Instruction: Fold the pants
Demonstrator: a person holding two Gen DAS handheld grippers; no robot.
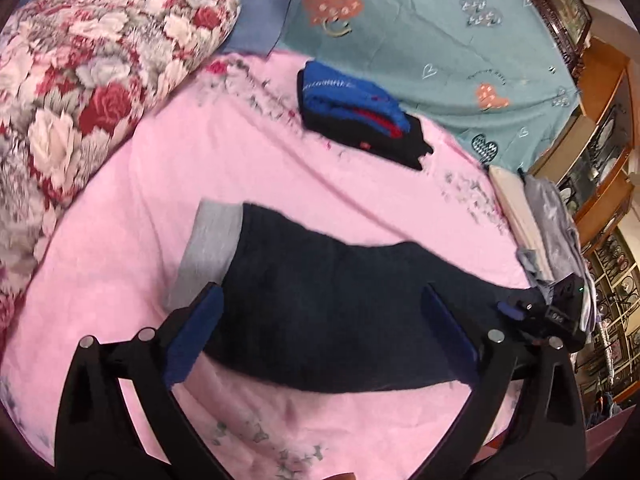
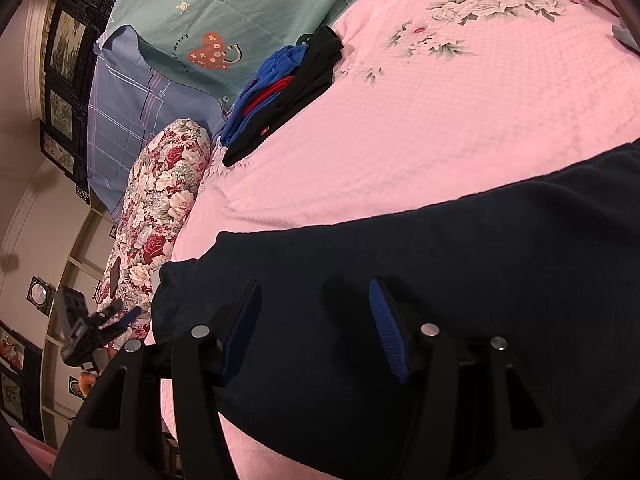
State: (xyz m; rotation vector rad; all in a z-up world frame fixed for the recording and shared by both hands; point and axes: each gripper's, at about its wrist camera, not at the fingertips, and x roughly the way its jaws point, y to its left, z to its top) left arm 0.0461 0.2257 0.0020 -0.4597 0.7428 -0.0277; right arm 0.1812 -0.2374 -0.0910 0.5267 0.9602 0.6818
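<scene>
Lying betw. both agape tools (image 1: 320, 300) (image 2: 316, 304); dark pants (image 1: 320, 320).

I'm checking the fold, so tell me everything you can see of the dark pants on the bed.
The dark navy pants lie flat on the pink bedspread, looking like soft knit, folded into a long band. A grey waistband shows at one end. Both open grippers, left and right, hover over them; contact is unclear.
</scene>
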